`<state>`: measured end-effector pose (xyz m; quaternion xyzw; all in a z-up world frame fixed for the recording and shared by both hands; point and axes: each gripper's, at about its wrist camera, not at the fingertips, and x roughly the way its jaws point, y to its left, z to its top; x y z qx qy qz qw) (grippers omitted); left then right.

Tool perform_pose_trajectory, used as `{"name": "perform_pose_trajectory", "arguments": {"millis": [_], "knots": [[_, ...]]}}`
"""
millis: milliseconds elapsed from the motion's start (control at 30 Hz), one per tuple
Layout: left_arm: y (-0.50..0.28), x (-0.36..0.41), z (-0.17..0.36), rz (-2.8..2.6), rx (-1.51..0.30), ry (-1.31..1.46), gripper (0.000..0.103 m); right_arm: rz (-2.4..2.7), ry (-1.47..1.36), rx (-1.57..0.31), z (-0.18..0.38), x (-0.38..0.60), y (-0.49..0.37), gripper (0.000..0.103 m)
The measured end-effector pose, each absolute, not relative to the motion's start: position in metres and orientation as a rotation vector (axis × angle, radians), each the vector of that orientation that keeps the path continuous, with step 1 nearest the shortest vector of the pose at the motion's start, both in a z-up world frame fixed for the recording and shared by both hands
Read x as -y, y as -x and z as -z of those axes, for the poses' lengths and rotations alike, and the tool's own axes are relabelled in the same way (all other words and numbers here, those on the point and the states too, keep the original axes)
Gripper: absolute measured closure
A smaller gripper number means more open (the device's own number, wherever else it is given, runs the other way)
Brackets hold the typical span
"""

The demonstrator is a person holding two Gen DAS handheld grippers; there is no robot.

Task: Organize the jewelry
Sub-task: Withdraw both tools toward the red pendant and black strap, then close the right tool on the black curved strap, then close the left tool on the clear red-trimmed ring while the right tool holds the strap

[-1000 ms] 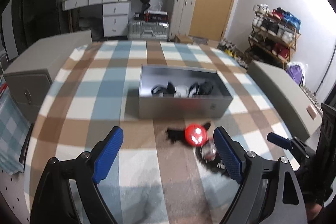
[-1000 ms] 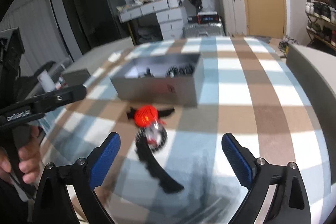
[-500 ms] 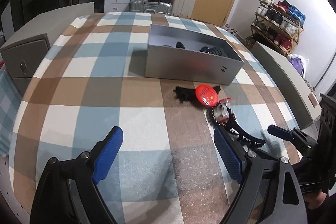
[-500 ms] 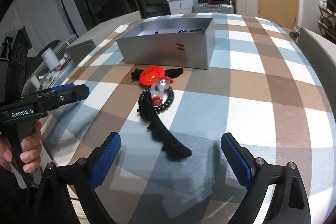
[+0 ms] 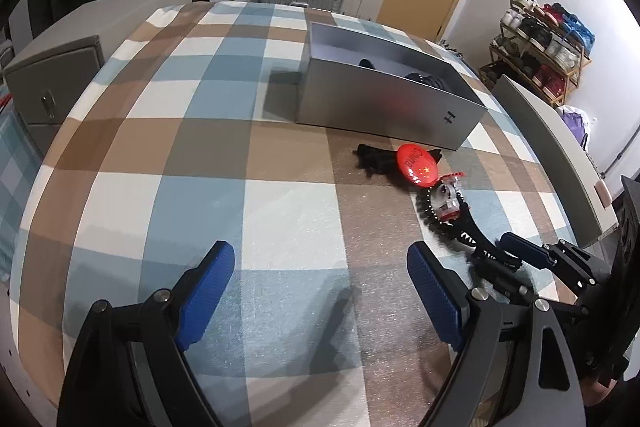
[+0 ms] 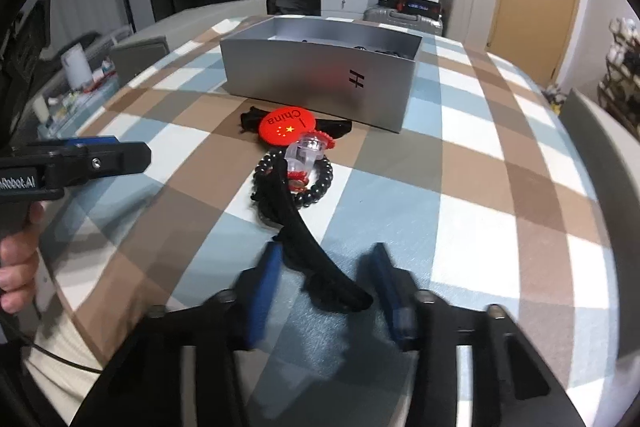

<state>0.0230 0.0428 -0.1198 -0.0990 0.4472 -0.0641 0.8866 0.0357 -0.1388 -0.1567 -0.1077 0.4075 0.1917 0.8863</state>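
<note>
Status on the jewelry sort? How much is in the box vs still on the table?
Done: a few dark pieces already lie in the grey box.
In hand: the right gripper is closing around the black hair clip, not yet clamped. The left gripper is open, holding nothing.
Left: the red badge, bead bracelet and clear charm.

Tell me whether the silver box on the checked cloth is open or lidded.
Open. The silver box has no lid on top, and the left wrist view looks over its rim onto dark items lying inside.
</note>
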Motion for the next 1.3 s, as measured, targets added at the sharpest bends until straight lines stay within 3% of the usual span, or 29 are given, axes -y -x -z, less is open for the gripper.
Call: {"name": "perform_pose_trajectory", "arguments": {"millis": [67, 167, 533, 1300], "knots": [[-0.022, -0.044, 0.120, 0.132, -0.932, 0.207, 0.018, -0.412, 0.229, -0.854, 0.157, 0.137, -0.037, 0.067], [-0.021, -0.046, 0.121, 0.132, -0.933, 0.207, 0.018, -0.435, 0.234, -0.846, 0.155, 0.135, -0.035, 0.089], [-0.022, -0.041, 0.123, 0.155, -0.955, 0.203, 0.018, -0.493, -0.005, -0.852, 0.148, 0.164, -0.034, 0.088], [-0.045, 0.030, 0.105, 0.358, -0.907, 0.019, 0.018, -0.407, -0.125, -0.697, 0.142, 0.215, -0.021, 0.088]]}}
